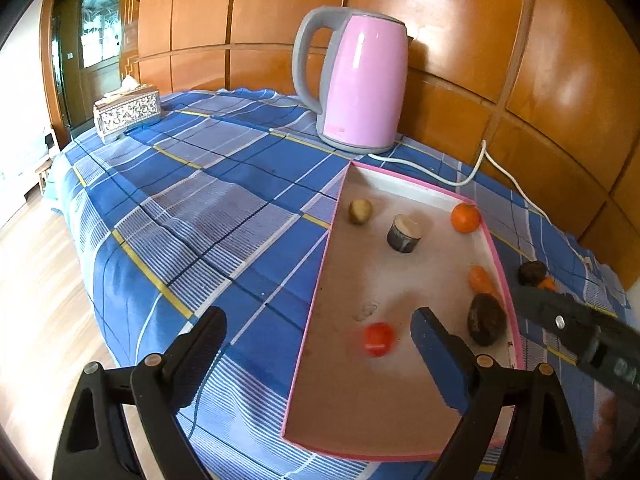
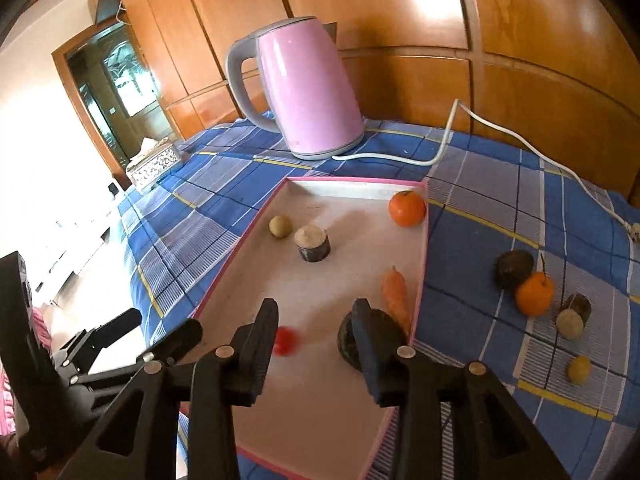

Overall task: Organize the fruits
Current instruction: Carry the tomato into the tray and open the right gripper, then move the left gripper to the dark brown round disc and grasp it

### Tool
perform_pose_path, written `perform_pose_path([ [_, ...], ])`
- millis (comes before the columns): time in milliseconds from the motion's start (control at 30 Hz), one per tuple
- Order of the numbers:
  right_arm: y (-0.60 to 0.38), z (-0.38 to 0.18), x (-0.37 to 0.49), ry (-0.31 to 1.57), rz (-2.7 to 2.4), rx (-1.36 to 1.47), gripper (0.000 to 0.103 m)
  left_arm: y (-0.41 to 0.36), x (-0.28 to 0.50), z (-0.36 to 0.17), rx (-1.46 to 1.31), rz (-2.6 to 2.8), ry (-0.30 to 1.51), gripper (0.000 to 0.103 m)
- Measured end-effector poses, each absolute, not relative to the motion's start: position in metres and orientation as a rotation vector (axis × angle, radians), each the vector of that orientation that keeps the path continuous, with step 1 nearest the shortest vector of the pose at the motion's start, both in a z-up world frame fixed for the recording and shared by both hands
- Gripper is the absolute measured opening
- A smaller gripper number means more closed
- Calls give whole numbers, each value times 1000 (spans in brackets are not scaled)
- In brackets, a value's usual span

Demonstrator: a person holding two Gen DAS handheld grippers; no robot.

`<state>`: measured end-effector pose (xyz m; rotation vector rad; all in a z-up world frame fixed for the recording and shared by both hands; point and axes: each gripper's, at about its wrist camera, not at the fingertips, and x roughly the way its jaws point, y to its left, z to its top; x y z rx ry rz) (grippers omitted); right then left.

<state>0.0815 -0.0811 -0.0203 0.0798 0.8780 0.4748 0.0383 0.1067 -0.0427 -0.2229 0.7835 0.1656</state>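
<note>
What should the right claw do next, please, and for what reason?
Probably swing right toward the orange on the cloth. The right claw is open and holds nothing, the small red fruit already lies blurred in the pink tray, and several fruits lie outside the tray, beyond its right wall; the orange looks nearest and least blocked.

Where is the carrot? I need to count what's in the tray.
Inside the tray, by its right wall, the carrot lies between the orange and the dark avocado.
</note>
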Motion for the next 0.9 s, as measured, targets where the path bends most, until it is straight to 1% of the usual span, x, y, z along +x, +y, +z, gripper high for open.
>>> perform_pose_path([
  [133, -93, -27, 72, 894, 429, 83, 41, 102, 39, -43, -219, 145, 788, 94],
  [200, -101, -29, 64, 889, 396, 80, 44, 97, 39, -42, -209, 133, 787, 94],
  [267, -109, -30, 54, 877, 355, 76, 50, 91, 39, -40, -199, 111, 786, 94],
  [367, -117, -29, 45, 854, 311, 70, 56, 83, 37, -38, -176, 97, 778, 94],
  [900, -157, -25, 21, 785, 110, 81, 56, 58, 32, -31, -121, 27, 774, 94],
])
